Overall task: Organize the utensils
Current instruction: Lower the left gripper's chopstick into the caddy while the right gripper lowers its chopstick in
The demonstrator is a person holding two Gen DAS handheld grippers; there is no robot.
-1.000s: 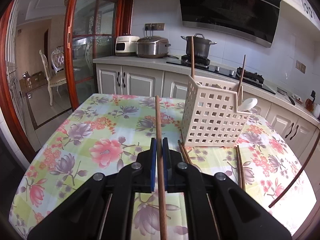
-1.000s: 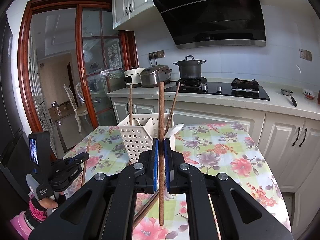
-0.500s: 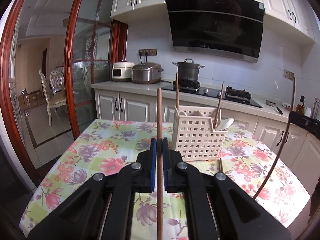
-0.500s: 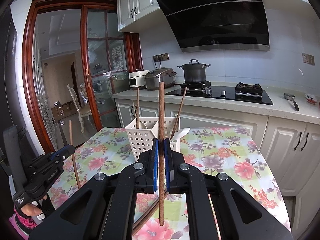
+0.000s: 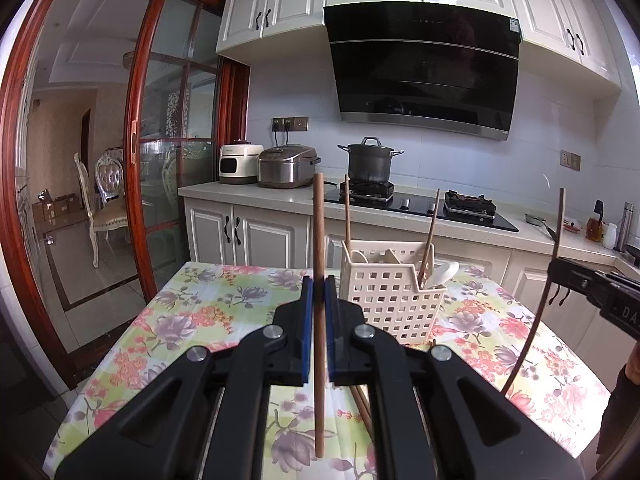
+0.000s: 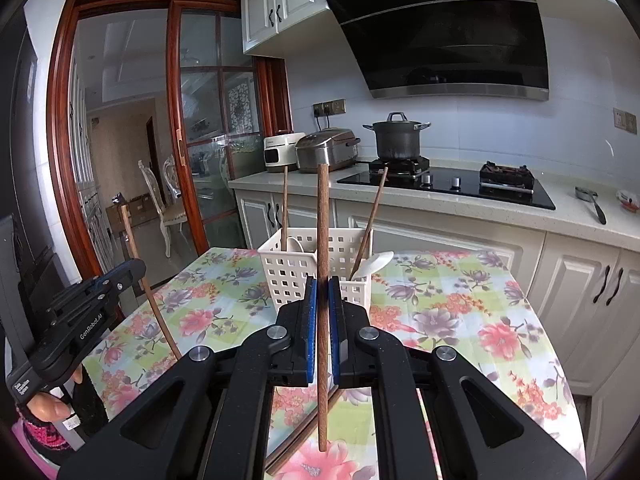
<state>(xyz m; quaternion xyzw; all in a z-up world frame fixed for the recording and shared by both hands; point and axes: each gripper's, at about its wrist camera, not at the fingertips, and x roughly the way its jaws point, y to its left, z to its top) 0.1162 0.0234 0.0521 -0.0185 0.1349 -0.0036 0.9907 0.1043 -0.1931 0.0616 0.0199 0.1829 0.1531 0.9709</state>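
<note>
Floral-cloth surface [image 5: 208, 312] in kitchen; stove, pot [image 5: 370, 162], rice cooker [image 5: 286, 164] far behind. White perforated caddy [image 5: 394, 300] mid-surface, two chopsticks and spoon [image 5: 442, 272] inside. Loose chopsticks [image 5: 362, 402] near. Left tool [image 5: 316, 300] clamped on upright chopstick [image 5: 319, 240]. Right tool [image 6: 322, 300] clamped on upright chopstick [image 6: 322, 220].

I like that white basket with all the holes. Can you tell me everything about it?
The white basket looks like cream plastic, with square holes all over its walls and dividers inside. It stands upright on the flowery tablecloth, near the table's far edge. Two brown chopsticks poke out of it, one straight up, one leaning, and a white spoon sticks out of one side. More chopsticks lie on the cloth in front of it. No claw touches it.
</note>
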